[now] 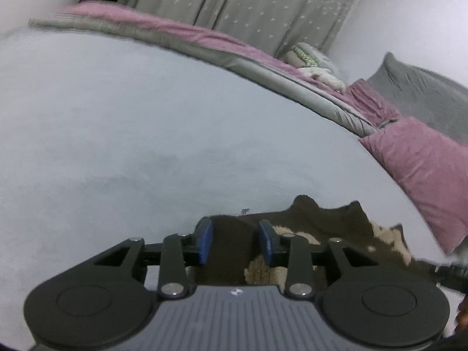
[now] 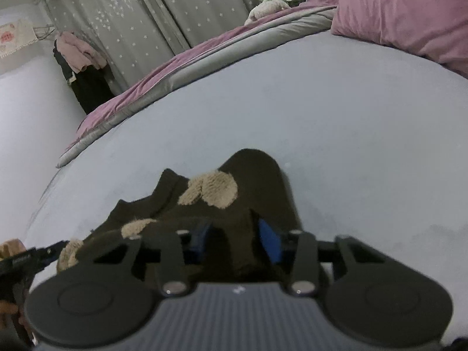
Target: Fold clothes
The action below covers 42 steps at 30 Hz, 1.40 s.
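The dark brown fleece-lined garment [image 2: 234, 204] lay bunched and unfolded on the bed [image 2: 351, 117] at six o'clock, each half-open tool, left [image 1: 235, 241] and right [image 2: 234, 241], straddling but apparently not pinching it, so folding seemed barely begun.

No wording can be read anywhere. A small white emblem sits on each gripper body [image 1: 235, 292], without letters. The wall cloth [image 2: 11, 39] left of the curtain [image 2: 122, 20] bears red marks too blurred to read.
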Motion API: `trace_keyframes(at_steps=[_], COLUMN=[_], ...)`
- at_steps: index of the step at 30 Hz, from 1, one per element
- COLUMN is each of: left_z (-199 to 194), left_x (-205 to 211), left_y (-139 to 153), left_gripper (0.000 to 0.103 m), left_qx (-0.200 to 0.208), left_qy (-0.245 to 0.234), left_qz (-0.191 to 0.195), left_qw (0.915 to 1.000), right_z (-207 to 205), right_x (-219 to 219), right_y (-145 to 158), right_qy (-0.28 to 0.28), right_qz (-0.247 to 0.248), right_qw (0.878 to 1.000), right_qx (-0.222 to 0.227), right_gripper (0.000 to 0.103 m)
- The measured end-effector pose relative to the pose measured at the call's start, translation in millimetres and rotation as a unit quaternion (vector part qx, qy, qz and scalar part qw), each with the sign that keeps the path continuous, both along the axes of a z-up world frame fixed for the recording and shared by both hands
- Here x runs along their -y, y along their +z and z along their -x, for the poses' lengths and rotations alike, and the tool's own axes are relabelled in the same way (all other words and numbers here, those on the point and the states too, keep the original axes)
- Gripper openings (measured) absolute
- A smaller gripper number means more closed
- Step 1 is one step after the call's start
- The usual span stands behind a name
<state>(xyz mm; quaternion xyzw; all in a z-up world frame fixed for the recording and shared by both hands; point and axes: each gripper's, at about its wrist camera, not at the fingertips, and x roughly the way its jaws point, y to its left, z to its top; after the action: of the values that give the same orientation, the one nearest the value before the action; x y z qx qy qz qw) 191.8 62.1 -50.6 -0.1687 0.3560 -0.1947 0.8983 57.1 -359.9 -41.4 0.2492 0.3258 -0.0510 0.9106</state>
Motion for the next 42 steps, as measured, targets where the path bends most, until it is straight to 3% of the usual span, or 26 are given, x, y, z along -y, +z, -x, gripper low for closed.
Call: trace_keyframes(at_steps=[4, 5, 7, 8, 12, 16, 20, 22, 25, 27, 28, 32, 35, 38, 39, 40, 42], left_z=[2.1, 5.1, 10.7, 11.8, 19.6, 24.0, 25.5, 24.8, 22.2, 20.6, 19.7, 16.6, 15.5, 15.7, 16.3, 17.5, 20.3], left_x=[3.5, 6.4, 11.6, 12.8, 15.1, 21.7, 18.9, 14.9, 6.5, 3.3, 1.7, 0.4, 3.0, 5.5, 6.5, 6.9, 6.8], left_y=[-5.6, -5.7, -5.6, -4.8, -2.8, 2.0, 4.3, 2.9, 2.4, 1.0, 0.2, -9.5, -19.6, -21.9, -21.8, -21.6, -21.5], left_gripper=[0.029, 0.025, 0.003, 0.000, 0.000, 0.000, 0.009, 0.025, 0.037, 0.043, 0.048, 0.048, 0.047, 0.043, 0.037, 0.028, 0.020], left_qx=[0.004, 0.007, 0.011, 0.011, 0.015, 0.031, 0.035, 0.034, 0.028, 0.022, 0.018, -0.002, -0.016, -0.018, -0.016, -0.013, -0.007], left_qy=[0.009, 0.007, 0.004, 0.003, 0.011, 0.011, 0.019, 0.031, 0.049, 0.053, 0.055, 0.053, 0.052, 0.052, 0.050, 0.048, 0.047], left_qz=[0.016, 0.011, -0.002, -0.004, 0.006, -0.021, -0.014, -0.014, -0.012, -0.010, -0.009, 0.003, 0.030, 0.039, 0.036, 0.033, 0.032], left_qw=[0.9998, 0.9999, 0.9999, 0.9999, 0.9998, 0.9992, 0.9991, 0.9988, 0.9983, 0.9983, 0.9983, 0.9986, 0.9981, 0.9977, 0.9980, 0.9982, 0.9984], right_z=[-6.2, -6.2, -5.3, -4.4, 0.7, 5.0, 5.8, 6.1, 7.9, 10.0, 10.9, 8.2, 4.3, 0.4, -0.9, -2.2, -1.8], right_x=[-9.5, -12.7, -18.3, -21.5, -31.3, -34.6, -31.7, -29.7, -25.2, -22.1, -21.4, -25.1, -31.8, -38.5, -40.7, -42.9, -43.3], right_y=[-2.9, -3.0, -2.5, -1.3, 6.0, 10.9, 8.6, 7.2, 6.2, 6.6, 7.4, 7.5, 2.3, -2.9, -4.6, -6.3, -7.4], right_qy=[0.007, 0.011, 0.016, 0.017, 0.016, 0.015, 0.008, 0.004, -0.008, -0.014, -0.017, -0.016, -0.018, -0.019, -0.020, -0.020, -0.020], right_qz=[0.030, 0.042, 0.061, 0.072, 0.105, 0.116, 0.113, 0.107, 0.087, 0.068, 0.063, 0.062, 0.088, 0.114, 0.122, 0.131, 0.136], right_qw=[1.000, 0.999, 0.998, 0.997, 0.994, 0.993, 0.993, 0.994, 0.996, 0.997, 0.997, 0.997, 0.996, 0.993, 0.992, 0.991, 0.990], right_qx=[0.002, 0.002, 0.005, 0.007, 0.019, 0.022, 0.017, 0.016, 0.016, 0.023, 0.029, 0.030, 0.016, 0.003, -0.002, -0.007, -0.006], right_gripper=[0.016, 0.011, 0.010, 0.010, 0.009, 0.009, 0.009, 0.010, 0.024, 0.054, 0.057, 0.056, 0.051, 0.035, 0.024, 0.020, 0.010])
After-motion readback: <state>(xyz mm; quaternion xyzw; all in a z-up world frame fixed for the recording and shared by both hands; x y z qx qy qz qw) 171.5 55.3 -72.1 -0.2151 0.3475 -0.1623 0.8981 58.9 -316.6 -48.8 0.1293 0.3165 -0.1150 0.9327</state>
